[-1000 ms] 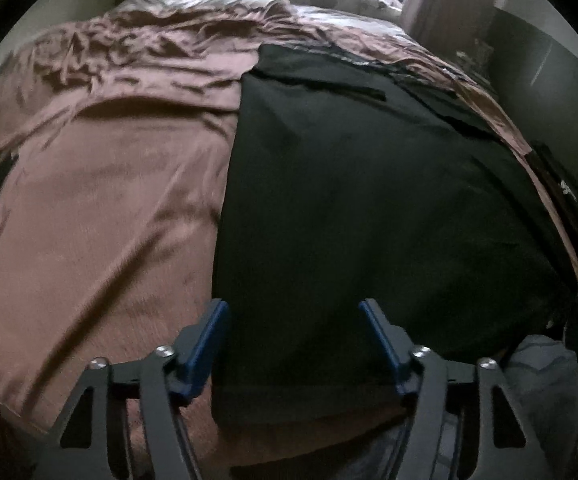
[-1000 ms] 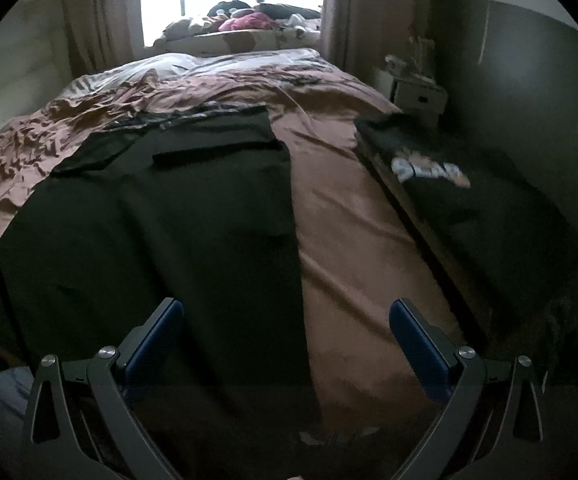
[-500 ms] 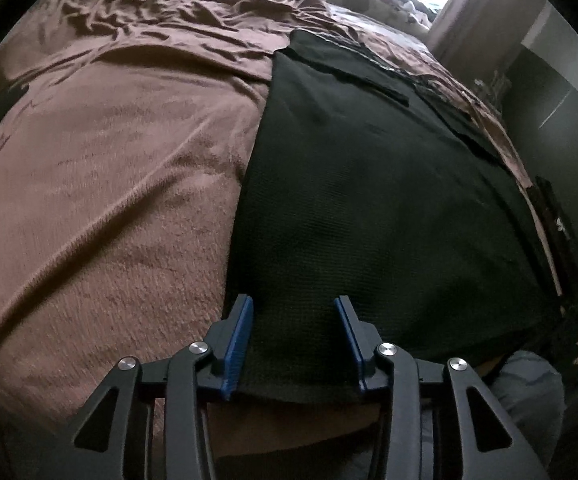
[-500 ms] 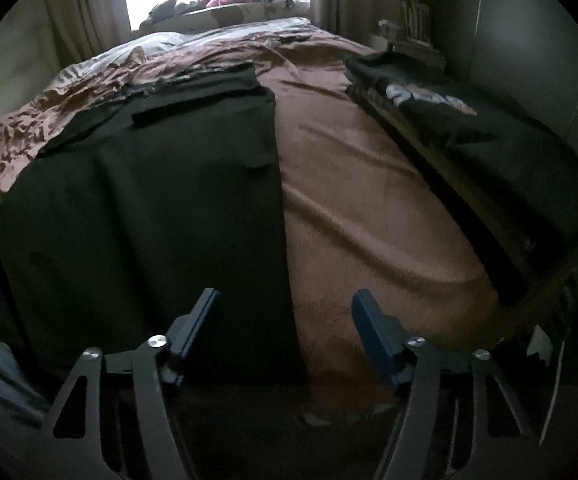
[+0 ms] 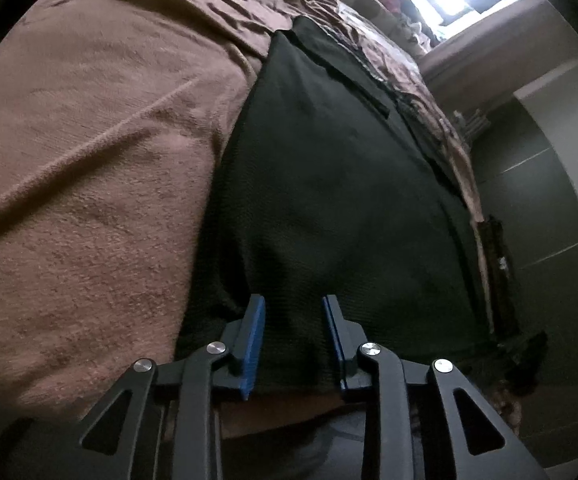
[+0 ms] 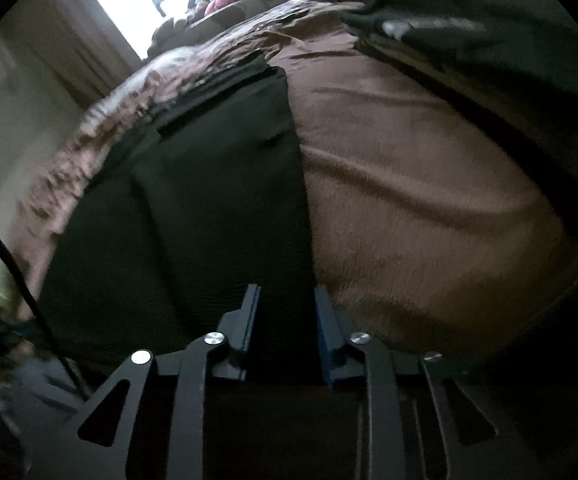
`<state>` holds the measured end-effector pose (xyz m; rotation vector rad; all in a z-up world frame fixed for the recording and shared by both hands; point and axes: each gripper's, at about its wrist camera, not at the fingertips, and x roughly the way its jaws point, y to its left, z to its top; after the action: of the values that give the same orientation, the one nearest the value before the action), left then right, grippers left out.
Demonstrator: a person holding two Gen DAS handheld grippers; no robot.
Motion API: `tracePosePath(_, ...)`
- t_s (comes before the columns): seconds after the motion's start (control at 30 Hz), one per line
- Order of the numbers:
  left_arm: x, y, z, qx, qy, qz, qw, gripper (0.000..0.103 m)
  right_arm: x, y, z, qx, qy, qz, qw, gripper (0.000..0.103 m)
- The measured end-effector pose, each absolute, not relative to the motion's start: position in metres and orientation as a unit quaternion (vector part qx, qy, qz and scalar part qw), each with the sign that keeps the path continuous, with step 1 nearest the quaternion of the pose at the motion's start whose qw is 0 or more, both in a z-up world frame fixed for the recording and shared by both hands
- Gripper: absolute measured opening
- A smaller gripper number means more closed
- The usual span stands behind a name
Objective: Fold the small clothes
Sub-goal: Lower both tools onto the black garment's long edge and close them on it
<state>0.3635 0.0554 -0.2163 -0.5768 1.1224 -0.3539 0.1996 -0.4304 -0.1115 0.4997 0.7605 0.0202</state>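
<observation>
fold just starting: both grippers closing on near hem

black garment [image 5: 329,208] lies flat on the brown blanket [image 5: 89,200], long axis toward 12 o'clock, side parts already tucked in. left gripper [image 5: 293,320] at 6 o'clock straddles the near-left corner, jaws narrow and closing, cloth between them, not clearly pinched yet. right gripper [image 6: 285,312] same at the near-right corner, jaws closing over the edge. no hem lifted. left to do, i'd say: pinch, carry hem toward 12, flatten. second dark garment [image 6: 489,48] at 1 o'clock.
</observation>
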Motion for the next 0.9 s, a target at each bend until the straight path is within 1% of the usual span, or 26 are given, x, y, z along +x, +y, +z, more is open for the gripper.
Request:
tracePosePath(0.1,0.364,0.058,-0.218,-0.278,0.521,-0.165,0.790,0.029,0.190,-0.448,-0.115,0.297,0.342,0.053,0.890,0.022)
tracePosePath(0.23,0.366,0.060,-0.218,-0.285,0.519,-0.165,0.789,0.029,0.182,-0.459,-0.116,0.319,0.330,0.077,0.885,0.022)
tracePosePath(0.43,0.367,0.061,-0.219,-0.285,0.524,-0.163,0.786,0.029,0.189,-0.465,-0.130,0.324,0.354,0.064,0.875,0.023)
tracePosePath(0.47,0.368,0.062,-0.221,-0.289,0.523,-0.163,0.785,0.029,0.187,-0.466,-0.130,0.332,0.353,0.066,0.872,0.023)
tracePosePath(0.6,0.365,0.068,-0.224,-0.300,0.525,-0.166,0.779,0.029,0.187,-0.469,-0.132,0.354,0.340,0.080,0.867,0.035)
tracePosePath(0.9,0.360,0.089,-0.209,-0.284,0.515,-0.132,0.798,0.030,0.186,-0.463,-0.131,0.332,0.342,0.066,0.877,0.035)
